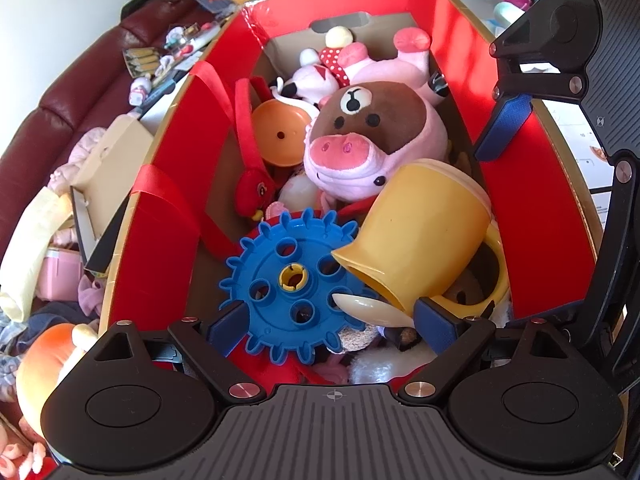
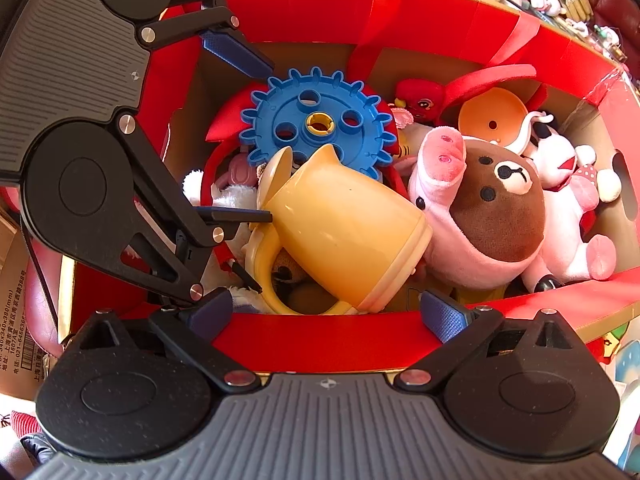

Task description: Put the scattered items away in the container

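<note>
Inside the red box [image 1: 452, 40], the yellow jug [image 1: 424, 232] lies on its side on top of the toys. It leans on the blue gear [image 1: 288, 284], next to the pig plush [image 1: 360, 140]. The left gripper [image 1: 332, 330] has its fingers wide apart, with the jug's spout and the gear between them. The right gripper [image 2: 328, 314] is open too, just over the box's near wall, holding nothing.
</note>
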`<state>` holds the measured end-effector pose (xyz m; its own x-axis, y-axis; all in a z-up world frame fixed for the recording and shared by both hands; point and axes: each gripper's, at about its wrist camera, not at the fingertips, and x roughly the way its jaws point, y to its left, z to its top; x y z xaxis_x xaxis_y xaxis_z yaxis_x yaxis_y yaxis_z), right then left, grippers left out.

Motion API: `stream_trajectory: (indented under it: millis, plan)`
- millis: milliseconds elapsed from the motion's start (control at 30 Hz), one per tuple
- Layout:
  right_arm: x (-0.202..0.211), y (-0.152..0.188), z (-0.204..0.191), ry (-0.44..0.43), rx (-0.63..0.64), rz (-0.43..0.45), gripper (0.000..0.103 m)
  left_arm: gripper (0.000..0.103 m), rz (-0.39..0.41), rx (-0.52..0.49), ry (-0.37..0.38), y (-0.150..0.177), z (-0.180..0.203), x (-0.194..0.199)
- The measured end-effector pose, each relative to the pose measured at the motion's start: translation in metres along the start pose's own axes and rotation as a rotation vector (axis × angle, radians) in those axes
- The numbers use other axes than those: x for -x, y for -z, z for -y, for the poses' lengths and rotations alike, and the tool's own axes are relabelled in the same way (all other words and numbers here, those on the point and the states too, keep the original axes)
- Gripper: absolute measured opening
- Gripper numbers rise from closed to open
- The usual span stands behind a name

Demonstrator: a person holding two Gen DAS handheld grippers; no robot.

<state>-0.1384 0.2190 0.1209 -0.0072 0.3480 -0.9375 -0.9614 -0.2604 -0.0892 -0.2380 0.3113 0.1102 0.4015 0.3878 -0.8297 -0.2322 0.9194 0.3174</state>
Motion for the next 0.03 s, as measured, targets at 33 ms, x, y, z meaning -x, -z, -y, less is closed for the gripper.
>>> stream_trajectory:
  millis: [33]
  plan:
    - [0.0001, 0.0001, -0.0001, 0.001, 0.000, 0.000, 0.100, 0.096, 0.000, -0.002, -0.002, 0.0003, 0.0003, 0.0001]
